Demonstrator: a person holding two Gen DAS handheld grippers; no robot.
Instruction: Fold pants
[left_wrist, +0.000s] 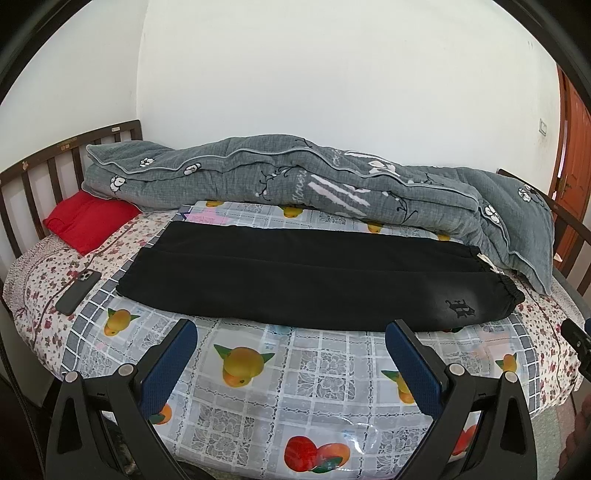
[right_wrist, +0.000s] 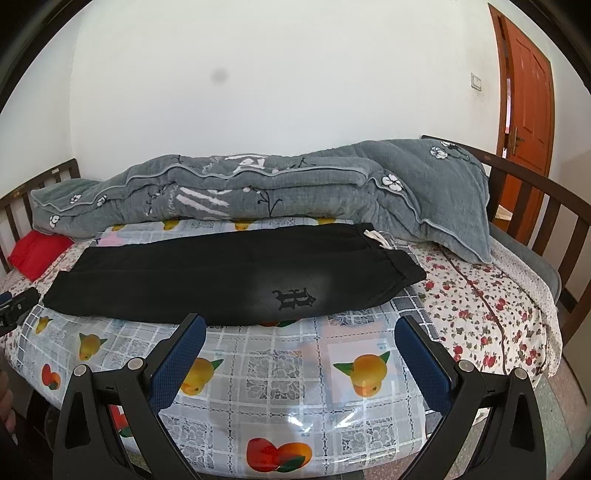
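**Bed, pants laid lengthwise: both claws released**

Item 1. Left claw (left_wrist: 291, 332): I read it as spread wide, blue pads (left_wrist: 168, 373) apart, nothing between them. It hangs over the near edge of the bed, short of the pants.

Item 2. Right claw (right_wrist: 299, 326): likewise released, blue pads (right_wrist: 177, 365) well apart and empty. Its left fingertip sits just before the pants' near hem in my right view; I cannot tell whether it touches.

Item 3. Pants (left_wrist: 295, 280): black, flat on the cloth, folded lengthwise so one leg lies over the other. Elastic waistband to the right, leg ends to the left. A dark embroidered emblem (right_wrist: 293, 298) shows near the waistband; a white drawstring (right_wrist: 376, 236) pokes out at the far right corner.

Item 4. Cloth (left_wrist: 295, 387): glossy plastic sheet, grey check with printed fruit, spread under the pants and over the near edge.

Item 5. Sheet (right_wrist: 480, 306): white with red flowers, showing on both sides of the cloth.

Item 6. Phone (left_wrist: 78, 291): dark case, face down, on the sheet left of the pants, apart from them.

Item 7. Quilt (left_wrist: 295, 181): grey, white flower print, bunched along the far side behind the pants.

Item 8. Pillow (left_wrist: 88, 221): red, far left, partly under the quilt.

Item 9. Door (right_wrist: 528, 103): orange-brown, far right.
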